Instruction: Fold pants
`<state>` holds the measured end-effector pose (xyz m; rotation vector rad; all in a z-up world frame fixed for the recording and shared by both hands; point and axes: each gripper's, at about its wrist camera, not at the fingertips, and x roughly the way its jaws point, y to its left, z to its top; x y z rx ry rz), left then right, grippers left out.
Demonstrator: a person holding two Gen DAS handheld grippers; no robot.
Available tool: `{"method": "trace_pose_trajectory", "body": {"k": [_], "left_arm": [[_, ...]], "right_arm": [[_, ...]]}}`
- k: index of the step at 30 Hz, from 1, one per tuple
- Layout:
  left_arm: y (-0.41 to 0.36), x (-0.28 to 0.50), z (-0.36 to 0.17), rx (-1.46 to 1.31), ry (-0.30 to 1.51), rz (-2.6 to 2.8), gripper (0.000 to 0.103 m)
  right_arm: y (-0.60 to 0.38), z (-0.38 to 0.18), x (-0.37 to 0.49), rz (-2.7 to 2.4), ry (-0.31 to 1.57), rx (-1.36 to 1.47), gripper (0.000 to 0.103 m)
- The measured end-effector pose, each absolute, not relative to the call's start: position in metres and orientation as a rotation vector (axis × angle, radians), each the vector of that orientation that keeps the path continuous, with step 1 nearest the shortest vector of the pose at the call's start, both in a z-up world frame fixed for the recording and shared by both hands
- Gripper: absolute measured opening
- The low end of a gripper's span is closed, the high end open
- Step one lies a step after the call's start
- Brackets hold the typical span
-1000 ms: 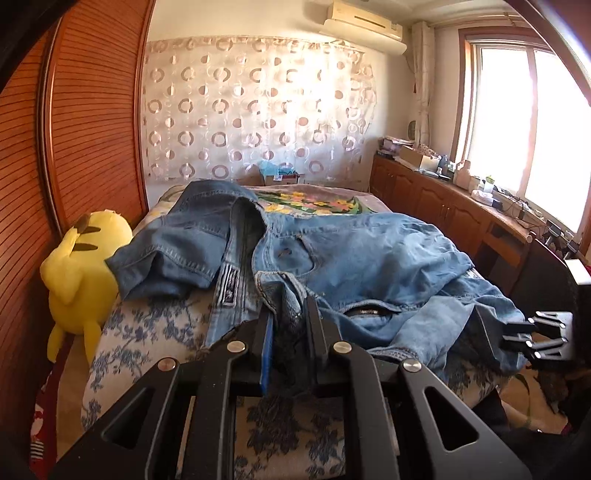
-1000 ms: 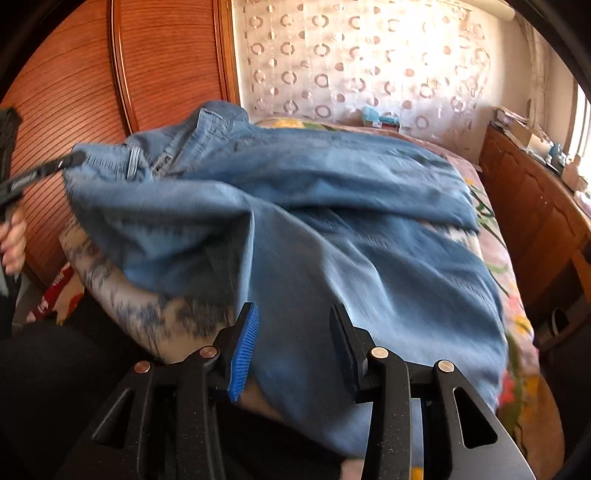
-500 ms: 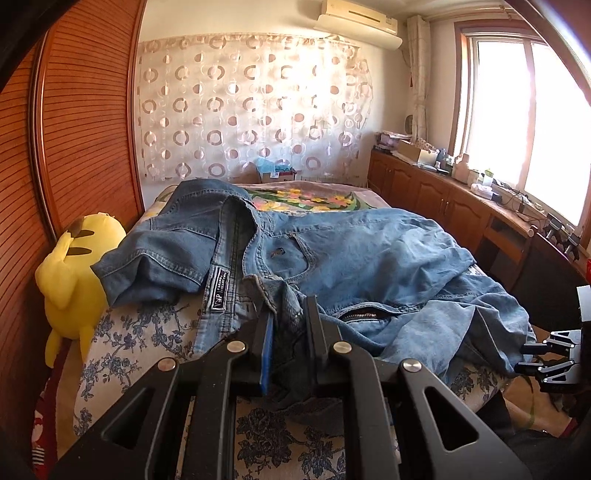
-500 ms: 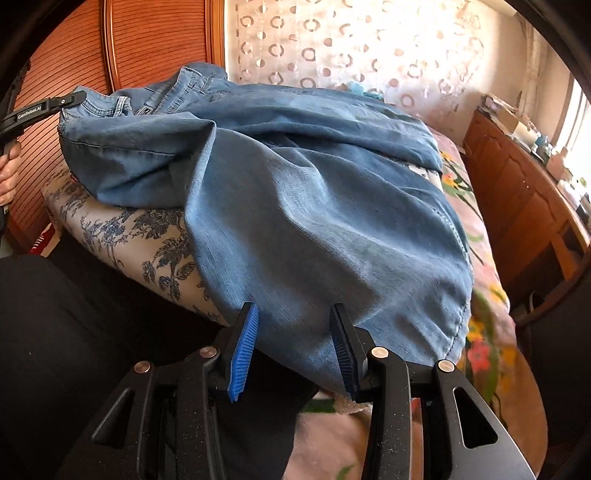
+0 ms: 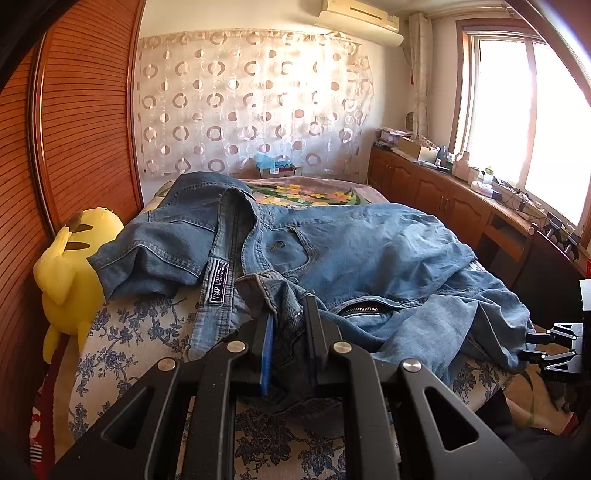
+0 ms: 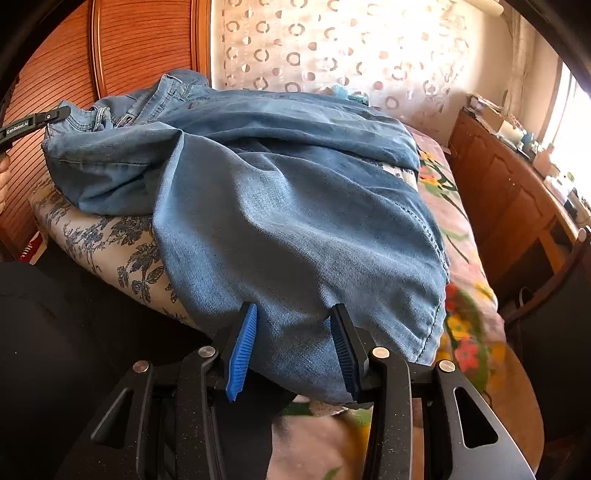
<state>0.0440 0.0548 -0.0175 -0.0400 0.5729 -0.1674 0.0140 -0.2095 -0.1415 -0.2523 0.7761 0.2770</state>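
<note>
Two wrist views, one bedroom. Left wrist view: the left gripper (image 5: 288, 325) sits low at centre, its fingers pressed together on a bunched bit of waistband of the blue denim jeans (image 5: 332, 258), w/ cloth pinched between the pads. The jeans lie crumpled across the near end of the bed (image 5: 140, 332), waist end toward the left gripper, a dark inner label (image 5: 218, 282) face up, zip fly (image 5: 360, 309) showing, legs trailing off to the right. A yellow plush toy (image 5: 70, 266) leans between the bed's left side & the wooden slatted wardrobe (image 5: 74, 122). At the far right edge the right gripper (image 5: 532, 345) is at the leg end of the jeans. Behind: a circle-patterned curtain (image 5: 251, 103), an air-con unit (image 5: 360, 16), a bright window (image 5: 524, 110). Right wrist view: the right gripper (image 6: 295, 334) has its blue-padded fingers spread wide apart, one each side of the jeans' hanging leg fabric, not clamped on it. The denim drapes over the bed corner toward the camera. Top left, the left gripper's tip grips the waistband.
</note>
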Motion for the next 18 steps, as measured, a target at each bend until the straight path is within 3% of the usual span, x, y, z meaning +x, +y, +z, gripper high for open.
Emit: {"method": "trace_pose_trajectory", "body": {"k": [2,5,10,18], "left_arm": [[0.055,0.043,-0.018,-0.041,0.572,-0.169,0.016],[0.054,0.043,-0.016,-0.043,0.569,-0.174,0.016],[0.056,0.041,-0.014,-0.042,0.561,-0.171,0.016],[0.068,0.042,0.002,-0.081,0.517,-0.159,0.015]], "right_arm": [[-0.208,-0.143,0.012,0.316,0.781,-0.232,0.020],[-0.208,-0.144,0.011,0.348,0.777,-0.241,0.005],[-0.212,-0.135,0.012,0.335,0.760,-0.231,0.001],[-0.229,-0.072,0.011,0.244,0.564,-0.215,0.001]]}}
